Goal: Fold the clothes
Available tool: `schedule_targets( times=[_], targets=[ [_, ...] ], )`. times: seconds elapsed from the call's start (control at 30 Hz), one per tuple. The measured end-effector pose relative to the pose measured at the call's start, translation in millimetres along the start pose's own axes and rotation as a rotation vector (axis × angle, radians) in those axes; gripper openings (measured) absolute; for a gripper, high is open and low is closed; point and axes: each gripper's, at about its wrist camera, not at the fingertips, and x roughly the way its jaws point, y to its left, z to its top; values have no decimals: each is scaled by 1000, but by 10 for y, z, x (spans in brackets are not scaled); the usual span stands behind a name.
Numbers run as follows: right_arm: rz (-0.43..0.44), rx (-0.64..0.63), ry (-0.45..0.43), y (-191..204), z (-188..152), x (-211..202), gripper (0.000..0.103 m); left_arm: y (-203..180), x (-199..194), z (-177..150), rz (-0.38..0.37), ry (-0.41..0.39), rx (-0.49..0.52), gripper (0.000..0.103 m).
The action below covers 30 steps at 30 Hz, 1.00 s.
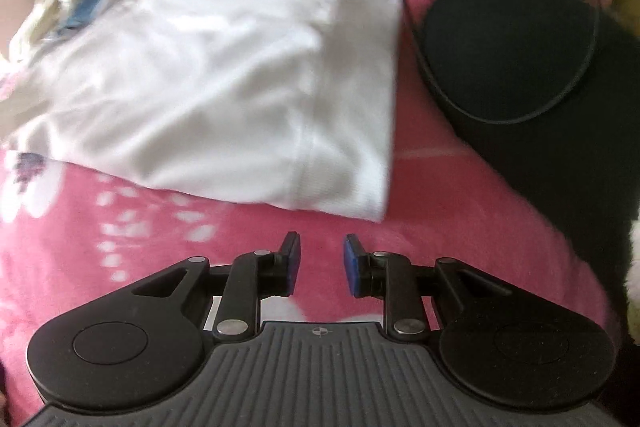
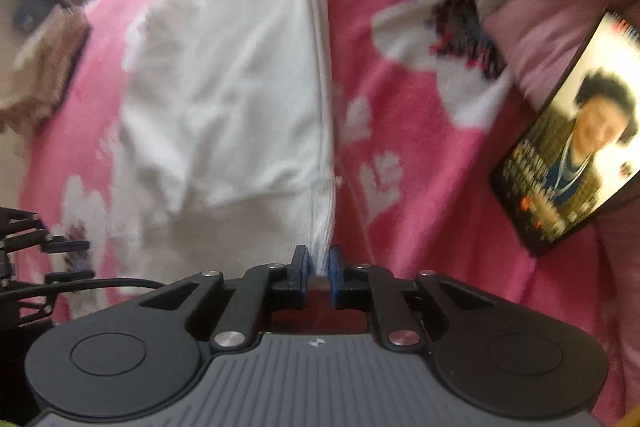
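White garment (image 1: 224, 95) was found spread on pink blanket (image 1: 120, 247) | left gripper (image 1: 322, 265) was seen parted, empty | right gripper (image 2: 318, 269) was clamped on hem | Risk: thin pinch could be lost, fold undone.

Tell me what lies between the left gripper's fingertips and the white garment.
Only bare pink blanket, seen in the left wrist view. The left gripper is open and empty, just short of the white garment's near hem.

Both wrist views steeply downward, sharing white garment (image 1: 224, 99)
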Motion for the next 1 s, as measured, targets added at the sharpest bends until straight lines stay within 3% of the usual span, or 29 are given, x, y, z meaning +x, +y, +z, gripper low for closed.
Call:
schedule_targets(
  times=[0.17,0.23,0.33,0.47,0.6,0.73,0.87,0.93,1.0],
  targets=[
    [42,-79,-166,264,248,15,13,197,37,266,-13,-116,-107,24],
    [36,-101,-170,354,289,206,12,172,218,360,-39,-130,-115,24],
    [-6,-135,-94,400,215,526,12,97,560,315,-37,-31,-107,24],
    [-36,-154,-49,398,178,518,13,76,458,192,-32,-39,-101,27],
    [4,-127,-152,447,488,281,13,412,241,222,-86,-86,-205,27],
    [-45,-122,-276,534,1001,424,13,786,267,342,-73,-146,-303,29],
    [-77,-99,-382,559,1505,781,13,1077,602,444,-70,-162,-392,31],
    [-88,-106,-418,576,1723,955,13,1167,819,372,-92,-114,-438,31],
    [-102,-111,-438,560,1924,1108,13,1211,909,287,-112,-122,-467,31]
  ],
)
